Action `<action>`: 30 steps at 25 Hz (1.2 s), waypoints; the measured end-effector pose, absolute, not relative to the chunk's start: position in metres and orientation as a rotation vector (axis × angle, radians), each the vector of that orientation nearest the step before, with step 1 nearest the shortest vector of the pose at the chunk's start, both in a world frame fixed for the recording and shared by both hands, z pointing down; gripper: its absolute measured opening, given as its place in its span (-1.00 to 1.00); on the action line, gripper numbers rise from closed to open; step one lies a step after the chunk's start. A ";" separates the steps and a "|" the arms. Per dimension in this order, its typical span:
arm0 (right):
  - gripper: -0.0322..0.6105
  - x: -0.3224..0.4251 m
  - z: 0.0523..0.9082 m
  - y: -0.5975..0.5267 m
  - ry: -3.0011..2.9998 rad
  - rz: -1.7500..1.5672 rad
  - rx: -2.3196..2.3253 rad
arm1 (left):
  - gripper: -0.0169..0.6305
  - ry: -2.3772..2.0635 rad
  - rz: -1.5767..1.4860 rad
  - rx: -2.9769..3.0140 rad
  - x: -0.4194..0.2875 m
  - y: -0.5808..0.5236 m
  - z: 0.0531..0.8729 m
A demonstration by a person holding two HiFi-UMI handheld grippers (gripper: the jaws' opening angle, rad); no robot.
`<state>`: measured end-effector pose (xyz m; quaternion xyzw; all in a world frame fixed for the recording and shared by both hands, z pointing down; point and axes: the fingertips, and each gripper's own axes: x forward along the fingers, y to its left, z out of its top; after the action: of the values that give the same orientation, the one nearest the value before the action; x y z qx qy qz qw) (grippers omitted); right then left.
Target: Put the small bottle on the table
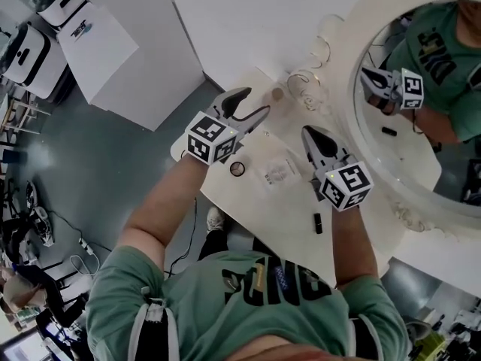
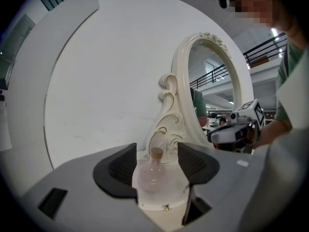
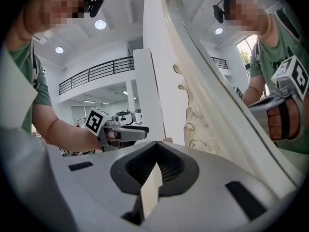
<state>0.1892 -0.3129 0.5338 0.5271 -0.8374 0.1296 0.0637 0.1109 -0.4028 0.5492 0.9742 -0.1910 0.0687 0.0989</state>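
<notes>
The small bottle is round clear glass with a cork. It stands upright on the cream table at the foot of the ornate mirror frame. My left gripper is open, its pads on either side of the bottle and apart from it. In the head view the bottle shows just past the left gripper. My right gripper hovers over the table to the right, its jaws shut on nothing; the right gripper view shows the tips meeting.
A big oval mirror with a white carved frame stands at the table's far right. Clear glass pieces sit near the bottle. A small dark ring, a clear packet and a small black item lie on the table.
</notes>
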 end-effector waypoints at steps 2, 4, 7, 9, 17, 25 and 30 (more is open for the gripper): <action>-0.92 0.186 0.522 -0.311 -2.527 0.379 1.594 | -0.11 -0.576 0.180 2.878 0.095 -0.396 0.534; -0.92 0.183 0.511 -0.308 -2.523 0.371 1.599 | -0.14 -0.591 0.167 2.881 0.080 -0.391 0.519; -0.92 0.177 0.493 -0.303 -2.518 0.372 1.606 | -0.24 -0.601 0.154 2.895 0.060 -0.380 0.495; -0.92 0.173 0.481 -0.299 -2.517 0.371 1.605 | -0.28 -0.595 0.144 2.910 0.049 -0.372 0.479; -0.92 0.150 0.443 -0.283 -2.512 0.360 1.549 | -0.53 -0.572 0.130 2.961 0.012 -0.335 0.432; -0.92 0.128 0.410 -0.263 -2.532 0.328 1.499 | -0.69 -0.569 0.113 2.942 -0.016 -0.302 0.408; -0.92 0.116 0.404 -0.245 -2.547 0.326 1.468 | -0.75 -0.561 0.135 2.929 -0.031 -0.277 0.408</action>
<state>0.1156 -0.2445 0.4039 0.4944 -0.8574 0.1097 0.0919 -0.0307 -0.2765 0.4085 0.9782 -0.1872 0.0451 0.0782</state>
